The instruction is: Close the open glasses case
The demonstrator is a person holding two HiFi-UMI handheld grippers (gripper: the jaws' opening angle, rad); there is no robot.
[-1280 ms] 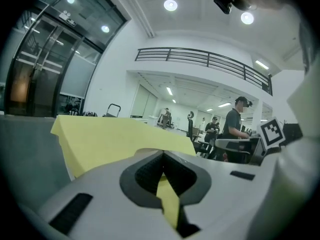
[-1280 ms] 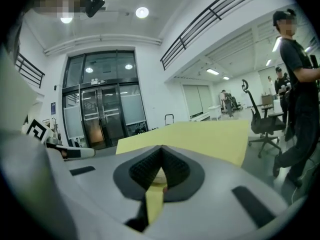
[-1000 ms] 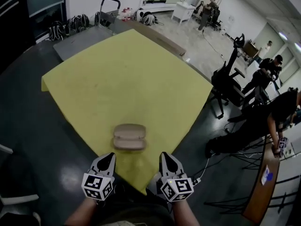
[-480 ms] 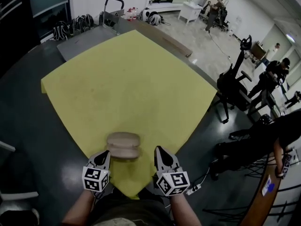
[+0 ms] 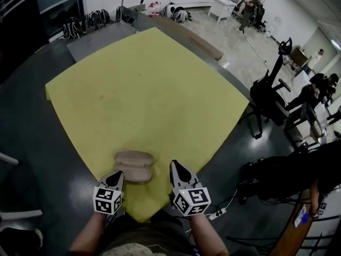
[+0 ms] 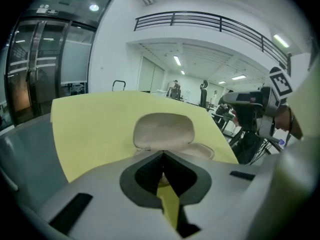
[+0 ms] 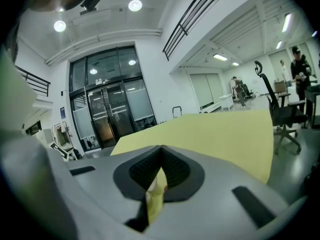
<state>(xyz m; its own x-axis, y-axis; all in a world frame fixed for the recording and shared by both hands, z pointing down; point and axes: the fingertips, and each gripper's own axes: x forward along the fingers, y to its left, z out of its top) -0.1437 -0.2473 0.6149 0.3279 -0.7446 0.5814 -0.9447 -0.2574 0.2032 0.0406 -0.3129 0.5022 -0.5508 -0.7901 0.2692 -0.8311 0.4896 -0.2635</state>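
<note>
Open beige glasses case (image 5: 133, 166) lies on yellow mat (image 5: 144, 95) close to the mat's near corner, lid raised behind the tray. Left gripper (image 5: 115, 176): jaws pressed together, nothing between them, tips just short of the case's near edge. Right gripper (image 5: 175, 166): jaws likewise clenched and empty, just beside the case's right end, over the mat.

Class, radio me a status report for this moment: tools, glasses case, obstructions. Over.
Left tool shut, empty. Right tool shut, empty. Glasses case open on yellow cloth, just ahead of the tools. Nothing between tools and case.
</note>
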